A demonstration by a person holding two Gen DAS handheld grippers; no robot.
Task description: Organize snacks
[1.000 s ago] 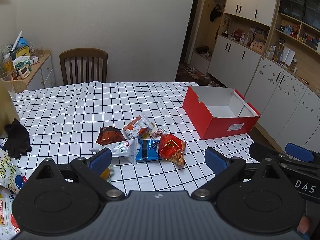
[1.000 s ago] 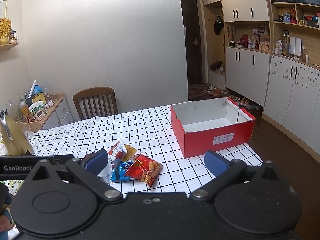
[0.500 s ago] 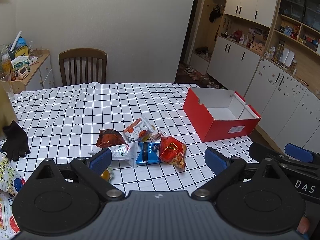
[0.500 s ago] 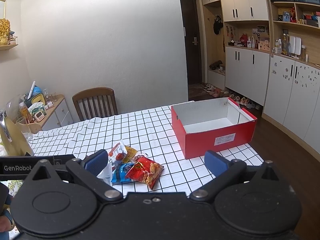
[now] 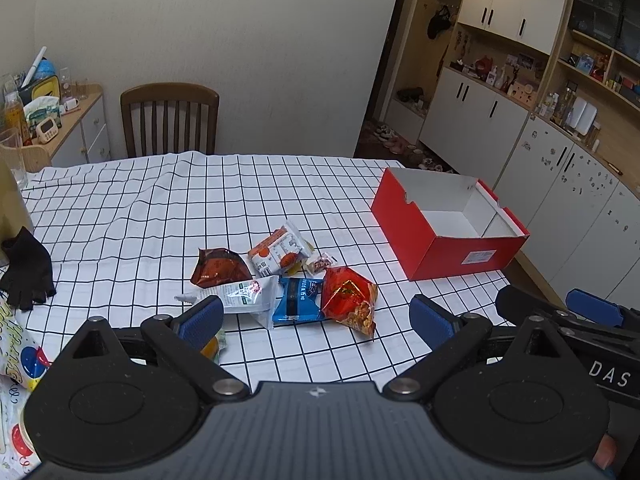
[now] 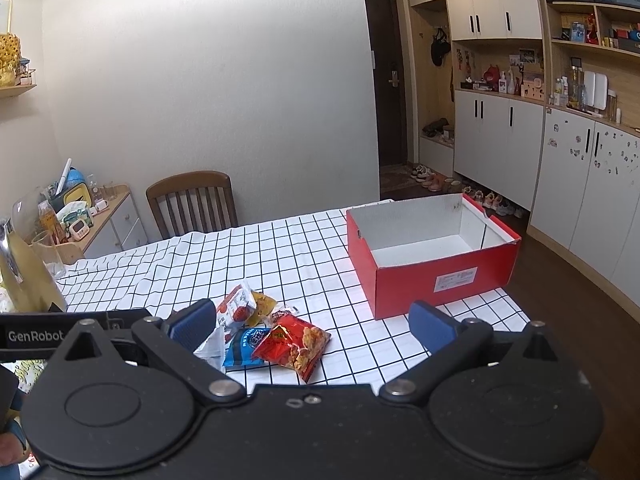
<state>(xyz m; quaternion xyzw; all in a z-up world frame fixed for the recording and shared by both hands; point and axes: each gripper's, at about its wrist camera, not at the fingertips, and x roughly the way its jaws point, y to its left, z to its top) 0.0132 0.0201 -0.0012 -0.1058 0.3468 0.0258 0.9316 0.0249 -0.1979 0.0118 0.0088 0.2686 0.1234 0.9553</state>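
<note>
Both claws stood wide and held nothing: the left claw point(image 5: 316, 316) and the right claw point(image 6: 312, 326) hung above the bench point(image 5: 160, 208). The snacks point(image 5: 288, 284) lay heaped just ahead between their fingers. The red box point(image 6: 432, 256) sat open, ahead and to the right.

Right gripper point(image 5: 600, 312) body: "DAS"
Left gripper point(image 6: 36, 336) body: "GenRobot"
Snack packets, box label: too small to read
</note>
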